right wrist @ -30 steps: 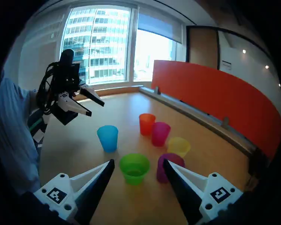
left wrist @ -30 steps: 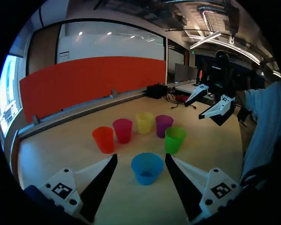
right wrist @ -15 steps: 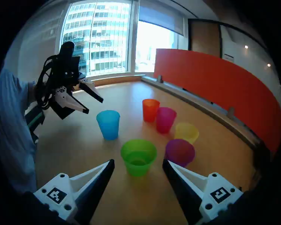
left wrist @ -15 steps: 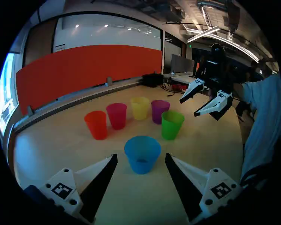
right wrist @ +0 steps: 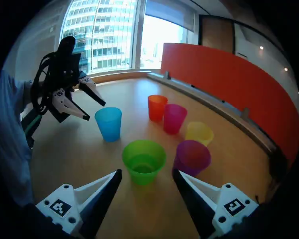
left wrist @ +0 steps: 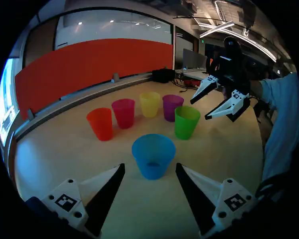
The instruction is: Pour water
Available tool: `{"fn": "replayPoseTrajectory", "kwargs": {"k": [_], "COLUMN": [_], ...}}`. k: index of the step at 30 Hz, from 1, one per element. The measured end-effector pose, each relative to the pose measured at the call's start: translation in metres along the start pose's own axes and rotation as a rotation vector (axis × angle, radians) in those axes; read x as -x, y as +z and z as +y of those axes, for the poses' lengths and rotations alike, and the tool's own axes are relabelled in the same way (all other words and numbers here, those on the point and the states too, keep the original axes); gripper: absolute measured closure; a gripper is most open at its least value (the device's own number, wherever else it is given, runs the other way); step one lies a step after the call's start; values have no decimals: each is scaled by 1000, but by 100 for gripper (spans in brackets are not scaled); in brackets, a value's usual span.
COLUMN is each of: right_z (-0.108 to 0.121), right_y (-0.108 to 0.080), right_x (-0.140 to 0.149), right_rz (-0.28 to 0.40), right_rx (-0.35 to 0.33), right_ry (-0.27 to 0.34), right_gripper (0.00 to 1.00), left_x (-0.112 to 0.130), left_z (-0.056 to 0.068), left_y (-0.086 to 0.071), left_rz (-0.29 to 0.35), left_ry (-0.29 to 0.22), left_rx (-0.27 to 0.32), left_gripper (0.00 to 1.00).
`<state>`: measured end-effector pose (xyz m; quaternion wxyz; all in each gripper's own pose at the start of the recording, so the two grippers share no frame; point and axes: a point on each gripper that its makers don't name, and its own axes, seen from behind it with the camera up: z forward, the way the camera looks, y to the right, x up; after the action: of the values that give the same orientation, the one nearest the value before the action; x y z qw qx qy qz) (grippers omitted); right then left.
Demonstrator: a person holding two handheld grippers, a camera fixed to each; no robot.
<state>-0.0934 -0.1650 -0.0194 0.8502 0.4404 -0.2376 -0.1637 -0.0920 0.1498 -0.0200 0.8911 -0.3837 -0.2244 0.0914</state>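
Note:
Several coloured plastic cups stand upright on a light wooden table [left wrist: 50, 159]. In the left gripper view my left gripper [left wrist: 149, 169] is open, its fingertips on either side of the blue cup [left wrist: 153, 156] without touching it. Behind the blue cup stand the orange cup [left wrist: 100, 124], pink cup [left wrist: 123, 113], yellow cup [left wrist: 150, 104], purple cup [left wrist: 172, 107] and green cup [left wrist: 186, 122]. In the right gripper view my right gripper [right wrist: 146, 174] is open just short of the green cup [right wrist: 144, 161], which has a little water at the bottom. The right gripper [left wrist: 201, 105] hovers open beside the green cup.
An orange partition [left wrist: 89, 63] and a metal rail run along the table's far edge. A sleeve [left wrist: 283, 119] comes in on the right of the left gripper view. Large windows [right wrist: 105, 40] lie beyond the table. The left gripper [right wrist: 94, 108] reaches toward the blue cup [right wrist: 108, 123].
Both grippers have moved forward and down toward their cups: the blue cup looms larger between the left fingers, the green cup between the right fingers. No cup has moved.

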Motion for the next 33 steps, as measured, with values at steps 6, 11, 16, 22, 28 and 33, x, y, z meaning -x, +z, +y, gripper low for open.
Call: {"fn": "replayPoseTrajectory", "kwargs": {"k": [6,11,16,22,28,33], "right_z": [-1,0,0,0,-1,-1], "right_y": [8,15,21,28,34,37], "right_x": [4,6,8,7,3,2], "right_rz": [-7,-8,-7,-1,11,16], "right_rx": [-8,-9,-13,-12,-17,-20], "right_ry": [3,2,7,13,18,19], "right_gripper": [0,0,0,0,0,0], "left_x": [5,6,5,4,0,-3], "left_z": [2,3,4,6,8,9], "left_y": [8,16,23,31,37,42], "left_rz": [-16,-25,-28,-28,-23,-22], "left_ry": [5,9,10,15,23,22], "left_rx": [7,12,15,28,37,46], "left_gripper": [6,6,6,6,6,6]}}
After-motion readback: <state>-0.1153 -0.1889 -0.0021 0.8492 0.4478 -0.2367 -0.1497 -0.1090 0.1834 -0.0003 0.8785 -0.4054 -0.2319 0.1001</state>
